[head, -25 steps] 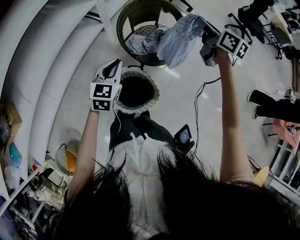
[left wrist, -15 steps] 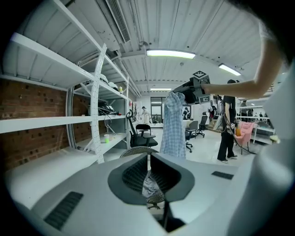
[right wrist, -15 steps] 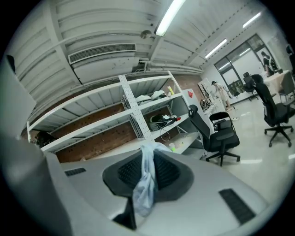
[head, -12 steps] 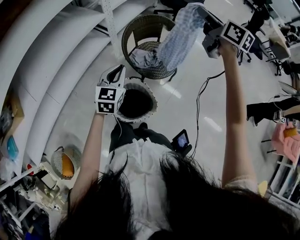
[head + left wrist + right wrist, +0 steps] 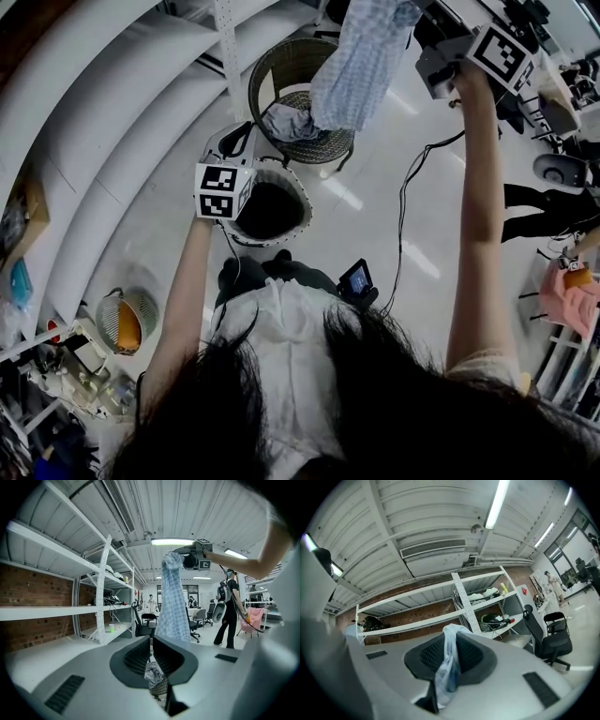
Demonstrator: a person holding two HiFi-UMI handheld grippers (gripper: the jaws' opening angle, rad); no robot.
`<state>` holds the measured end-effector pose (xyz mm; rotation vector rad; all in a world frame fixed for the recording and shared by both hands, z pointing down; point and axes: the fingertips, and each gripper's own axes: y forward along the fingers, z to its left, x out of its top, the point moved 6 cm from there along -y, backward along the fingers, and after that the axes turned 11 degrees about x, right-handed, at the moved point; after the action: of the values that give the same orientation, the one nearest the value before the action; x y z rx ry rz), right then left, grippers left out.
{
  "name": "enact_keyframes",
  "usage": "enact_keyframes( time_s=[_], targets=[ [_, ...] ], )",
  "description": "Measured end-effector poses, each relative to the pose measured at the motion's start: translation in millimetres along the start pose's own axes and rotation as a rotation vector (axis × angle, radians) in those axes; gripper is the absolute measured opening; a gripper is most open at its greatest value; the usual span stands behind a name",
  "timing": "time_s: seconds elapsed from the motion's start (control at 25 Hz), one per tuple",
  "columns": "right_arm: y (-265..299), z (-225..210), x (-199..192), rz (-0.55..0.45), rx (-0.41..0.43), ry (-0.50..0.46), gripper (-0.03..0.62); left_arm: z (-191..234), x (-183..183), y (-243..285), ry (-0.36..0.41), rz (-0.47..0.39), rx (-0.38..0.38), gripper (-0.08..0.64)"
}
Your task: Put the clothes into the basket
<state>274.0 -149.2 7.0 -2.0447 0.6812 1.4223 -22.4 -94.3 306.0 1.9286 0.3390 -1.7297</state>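
A blue checked shirt (image 5: 361,66) hangs full length from my right gripper (image 5: 414,17), which is raised high at the top right and shut on the shirt's top edge. In the right gripper view the cloth (image 5: 447,667) is pinched between the pads. The shirt's hem dangles over a wicker basket (image 5: 323,52) that holds more crumpled clothes (image 5: 286,122). A white-rimmed basket (image 5: 298,192) with a dark inside stands on the floor at my feet. My left gripper (image 5: 234,141) hovers over its far left rim, shut and empty. The left gripper view shows the shirt (image 5: 173,602) hanging ahead.
White shelving (image 5: 112,112) runs along the left. A person in dark trousers (image 5: 553,202) stands at the right, near a pink item (image 5: 572,286). A cable (image 5: 403,197) and a small screen device (image 5: 358,277) hang by my body. A small round basket (image 5: 127,319) sits lower left.
My right gripper has risen with the shirt, pulling it up out of the wicker basket so it hangs straight. My left gripper has lifted a little.
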Motion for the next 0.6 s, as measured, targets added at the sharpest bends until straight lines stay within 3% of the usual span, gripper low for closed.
enact_keyframes(
  time_s=[0.32,0.6],
  targets=[
    [19,101,36,-0.055,0.152,-0.077,0.06,26,16,-28,-0.039,-0.04,-0.015,0.031],
    [33,174,22,-0.06,0.207,-0.062,0.06,52,4,-68,-0.033,-0.008,-0.045,0.031]
  ],
)
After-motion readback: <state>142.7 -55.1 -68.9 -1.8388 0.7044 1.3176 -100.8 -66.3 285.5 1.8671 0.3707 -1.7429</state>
